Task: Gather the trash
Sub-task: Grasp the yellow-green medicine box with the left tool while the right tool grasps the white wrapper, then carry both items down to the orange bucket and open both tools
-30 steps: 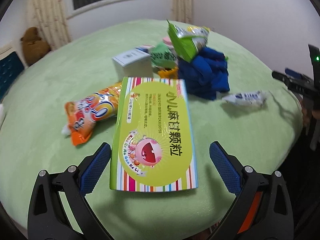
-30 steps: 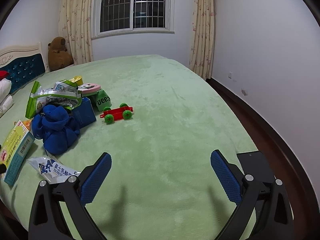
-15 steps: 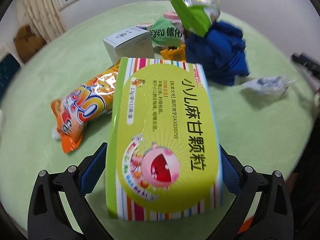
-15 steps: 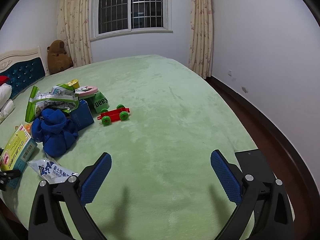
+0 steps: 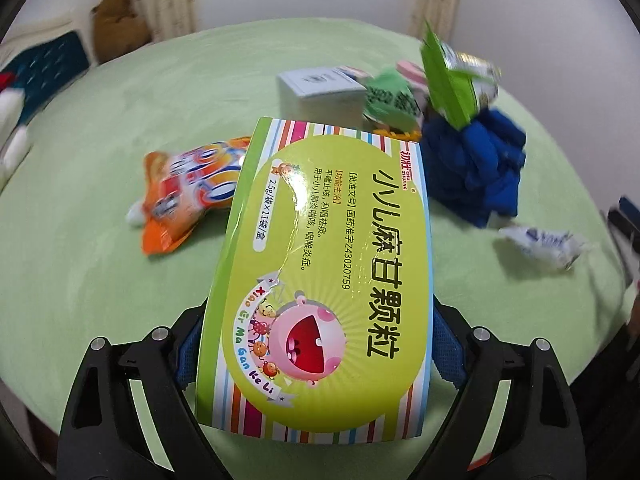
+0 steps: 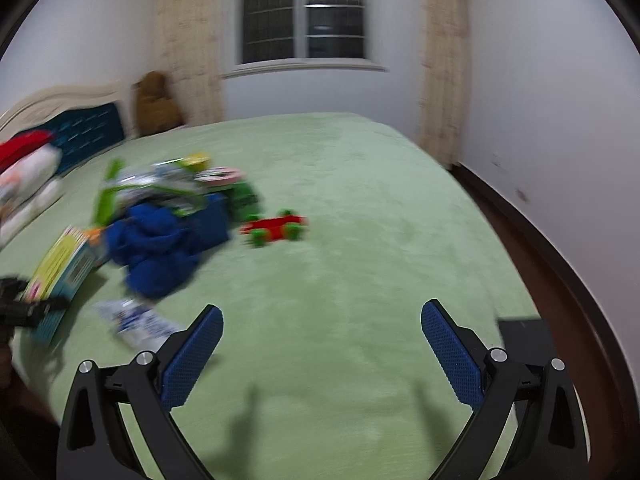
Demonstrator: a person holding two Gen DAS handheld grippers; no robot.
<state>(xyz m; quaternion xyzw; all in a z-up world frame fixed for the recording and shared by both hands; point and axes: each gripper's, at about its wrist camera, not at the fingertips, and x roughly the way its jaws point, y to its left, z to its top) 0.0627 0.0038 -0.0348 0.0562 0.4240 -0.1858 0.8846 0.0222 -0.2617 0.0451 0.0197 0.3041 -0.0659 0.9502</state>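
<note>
From my left wrist view, going left to right: the orange snack bag (image 5: 188, 196) lies at ten o'clock on the green bedspread (image 5: 100, 280), the striped medicine box (image 5: 320, 280) fills the centre, and the crumpled white wrapper (image 5: 540, 242) sits at three o'clock.

My left gripper (image 5: 316, 344) is closing around the box, blue pads at both long edges; I can't tell whether they press yet, since the box hides the contact. I judge it a light, glossy cardboard carton that will dent if squeezed hard and may slip, so I'd take it across the width, near the end closest to me.

In the right wrist view the box (image 6: 60, 268) sits at nine o'clock, and my right gripper (image 6: 320, 352) stands wide apart, holding nothing.

The box's underside is hidden, and the pile behind it is blurred.
</note>
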